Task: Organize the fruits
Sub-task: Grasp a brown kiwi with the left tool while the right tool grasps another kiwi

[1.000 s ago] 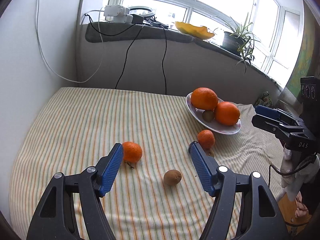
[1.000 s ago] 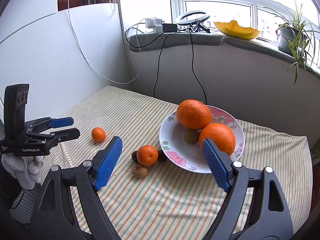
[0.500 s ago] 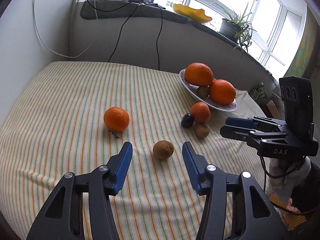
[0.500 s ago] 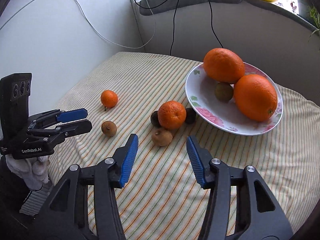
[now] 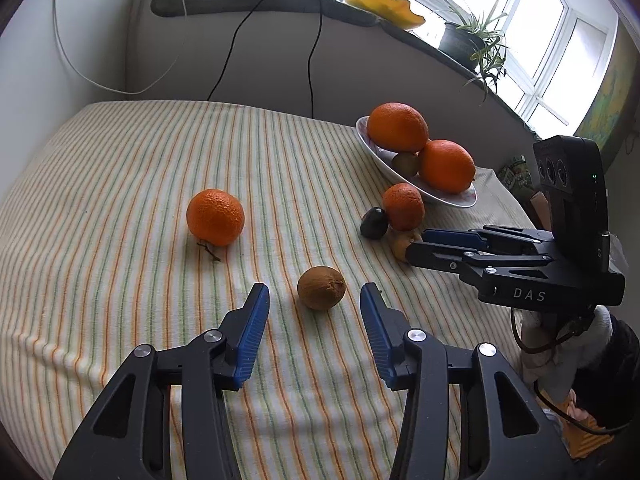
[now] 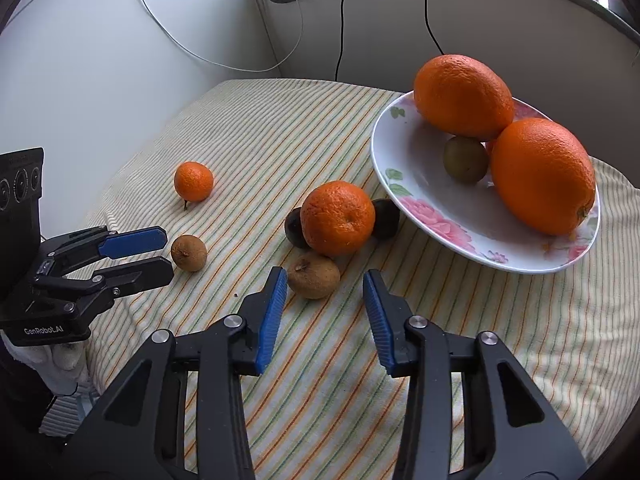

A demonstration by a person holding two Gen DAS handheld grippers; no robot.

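Closing in on a loose brown fruit (image 5: 321, 288), the left tool (image 5: 315, 298) has dropped nearer the striped cloth (image 5: 120, 184) than it was a second ago, and its jaws have narrowed from wide apart and are closing at this moment. In the left wrist view the fruit lies just ahead of the blue pads (image 5: 252, 330), not yet between them, so nothing is held. A stemmed mandarin (image 5: 215, 217) sits further off to the left. To the far right the floral plate (image 5: 452, 200) holds two large oranges (image 5: 398, 127) and a small green-brown fruit (image 5: 405, 163). Just beside the plate's near rim cluster a second mandarin (image 5: 403, 207), a dark plum-like fruit (image 5: 374, 222) and another brown fruit partly hidden by the right tool.

From the right wrist view, the right tool (image 6: 325, 300) has likewise come lower and closer, its jaws closing from a broad spread. That second brown fruit (image 6: 313, 280) rests at the mouth of the jaws, near the left pad, with no pad pressing on it. Behind it the mandarin (image 6: 338, 218) touches two dark fruits, one on each side (image 6: 386, 218). The plate (image 6: 404, 184) carries the same three fruits, with bare space on its near side.

Judging by this, both tools are lining up for one brown fruit each, and five or six fruits await moving to the plate.
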